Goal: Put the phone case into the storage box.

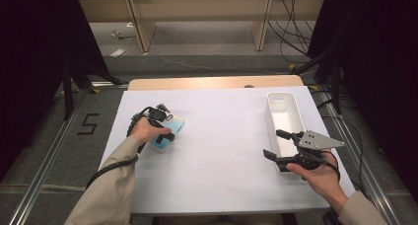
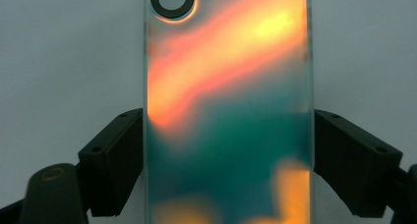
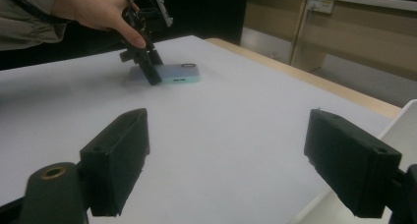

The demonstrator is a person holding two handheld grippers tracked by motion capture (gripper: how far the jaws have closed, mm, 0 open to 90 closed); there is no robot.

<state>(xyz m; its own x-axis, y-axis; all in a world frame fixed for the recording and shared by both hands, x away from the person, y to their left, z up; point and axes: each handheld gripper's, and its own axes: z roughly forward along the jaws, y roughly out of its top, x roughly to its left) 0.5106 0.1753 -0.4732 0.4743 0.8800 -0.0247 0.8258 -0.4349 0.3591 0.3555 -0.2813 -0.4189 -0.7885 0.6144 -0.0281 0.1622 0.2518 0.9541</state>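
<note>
A phone [image 1: 175,123] with a teal, orange and yellow iridescent back lies flat on the white table cover, at the left. My left gripper [image 1: 165,135] points down over it. In the left gripper view the phone [image 2: 228,111] fills the gap and both black pads touch its long edges, so the left gripper [image 2: 228,150] is shut on it. From the right gripper view the phone [image 3: 178,72] rests on the table under that left gripper [image 3: 147,70]. My right gripper [image 1: 272,142] hovers at the right, open with nothing between its jaws [image 3: 228,160].
A long white bin [image 1: 268,111] stands at the right of the table cover [image 1: 222,156], just beyond my right gripper; its corner [image 3: 401,128] shows close by the right jaw. A wooden table edge [image 1: 212,82] runs along the back. Cables lie on the floor beyond.
</note>
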